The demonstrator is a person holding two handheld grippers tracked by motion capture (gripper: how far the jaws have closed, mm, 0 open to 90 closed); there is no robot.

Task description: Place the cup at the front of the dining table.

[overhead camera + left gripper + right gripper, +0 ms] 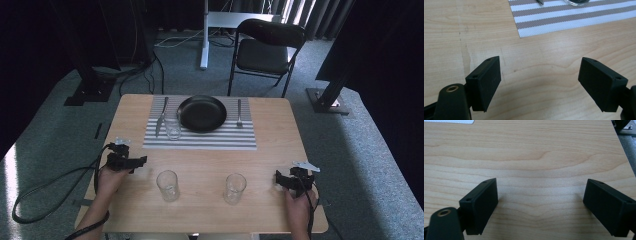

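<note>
Left gripper (141, 161): jaws stand apart with bare tabletop between them and nothing held; it lies low over the table (270, 150) near the left edge, jaws aimed toward the table's middle.
Right gripper (277, 176): jaws likewise spread wide over plain wood, empty; it sits near the right edge, jaws aimed toward the middle.
Left glass (168, 185): upright, long axis vertical, mouth up; just beyond and nearer the person than the left gripper's jaw tips, apart from them.
Right glass (235, 188): upright, mouth up; between the two grippers, closer to the right one, not touched.
Third glass (172, 128): upright on the placemat, well ahead of the left gripper.
Placemat (574, 17): striped; its near corner lies ahead of the left gripper's jaws.
Plate (202, 113): dark, centred on the placemat.
Knife (161, 116): left of the plate, long axis running away from the person.
Fork (239, 112): right of the plate, parallel to the knife.
</note>
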